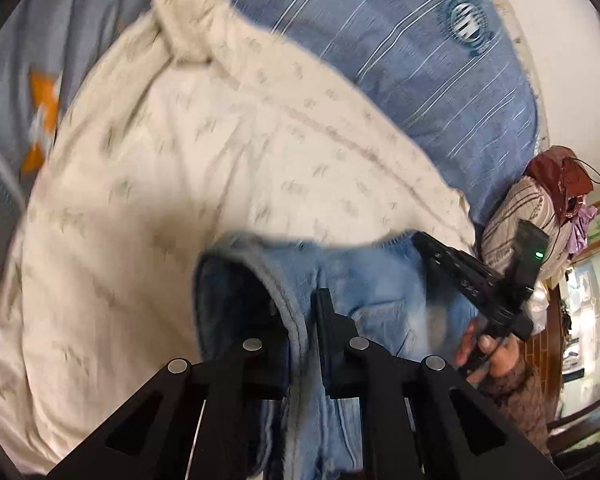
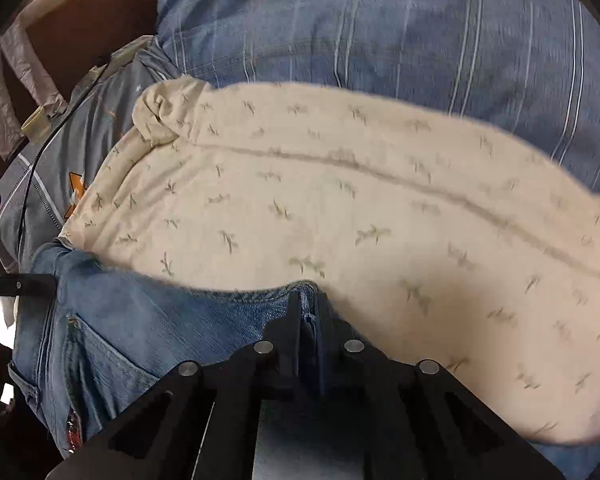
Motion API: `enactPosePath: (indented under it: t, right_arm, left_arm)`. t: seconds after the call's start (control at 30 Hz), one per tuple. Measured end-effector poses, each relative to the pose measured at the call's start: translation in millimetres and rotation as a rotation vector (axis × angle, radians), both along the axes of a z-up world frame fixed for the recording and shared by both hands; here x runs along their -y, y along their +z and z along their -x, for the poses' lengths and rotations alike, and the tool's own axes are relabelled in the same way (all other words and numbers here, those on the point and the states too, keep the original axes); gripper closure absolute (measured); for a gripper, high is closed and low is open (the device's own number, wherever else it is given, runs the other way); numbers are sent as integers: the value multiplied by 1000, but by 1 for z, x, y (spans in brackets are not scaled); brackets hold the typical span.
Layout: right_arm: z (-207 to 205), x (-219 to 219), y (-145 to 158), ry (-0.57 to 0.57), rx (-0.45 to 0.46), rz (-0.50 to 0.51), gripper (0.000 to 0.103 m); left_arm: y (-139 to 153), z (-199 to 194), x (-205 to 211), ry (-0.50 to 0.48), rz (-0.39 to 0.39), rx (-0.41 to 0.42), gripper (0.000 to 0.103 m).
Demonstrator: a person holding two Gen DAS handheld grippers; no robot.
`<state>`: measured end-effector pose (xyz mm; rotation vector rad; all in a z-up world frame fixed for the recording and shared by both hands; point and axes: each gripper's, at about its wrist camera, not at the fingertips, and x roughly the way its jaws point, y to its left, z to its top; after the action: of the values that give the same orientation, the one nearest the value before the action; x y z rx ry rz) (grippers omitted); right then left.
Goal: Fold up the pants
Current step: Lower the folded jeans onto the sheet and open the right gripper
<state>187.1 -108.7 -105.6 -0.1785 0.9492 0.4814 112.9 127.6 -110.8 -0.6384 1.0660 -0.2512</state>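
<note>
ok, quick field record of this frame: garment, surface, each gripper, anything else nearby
garment: blue jeans, bunched, not yet folded
surface: cream printed blanket over blue striped bedding
left gripper: shut on the jeans' edge
right gripper: shut on the jeans' hem
right hand: holding the right gripper's handle
nearby: tied bundle beside the bed
</note>
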Motion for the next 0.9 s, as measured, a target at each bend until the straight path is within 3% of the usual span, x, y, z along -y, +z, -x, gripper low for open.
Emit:
enactPosePath:
  t: [0.07,0.2,0.27,0.3,0.37,0.5,0.63,0.73,0.77,0.9]
  right_arm:
    - [1,5,12,-28,36,-39,102]
    - [-14,0,-26,-69,-26,29,100]
    - [-14,2,-23,-119,-21,-21,96]
    - [-13,6,-19,-151,-29,-57,89]
    - [-4,17,-9,-187,-27,-127,86]
    - [36,47,14,-235,-20,-259,68]
    - [94,78,24,-251,-69,-437,54]
    - [133,90,17,-227,-144,-564,43]
    - [152,95,9,-205,-200,-643,43]
    - [185,93,-22,-179,-365,-783,41]
  left_arm:
    - [-1,-5,7,1,-70,10,93]
    - [-25,-16,17,-10,-150,-77,92]
    - [-25,-14,14,1,-107,-88,91]
    - [-20,-9,10,9,-91,-83,91]
    - [-9,2,4,6,-63,-59,88]
    - [9,42,-11,15,-55,-20,86]
    - [19,96,-21,14,43,-8,67]
    - [16,126,-21,1,116,-27,60]
    - [14,134,-19,-6,126,-36,59]
    - [-1,138,-13,-25,148,-82,56]
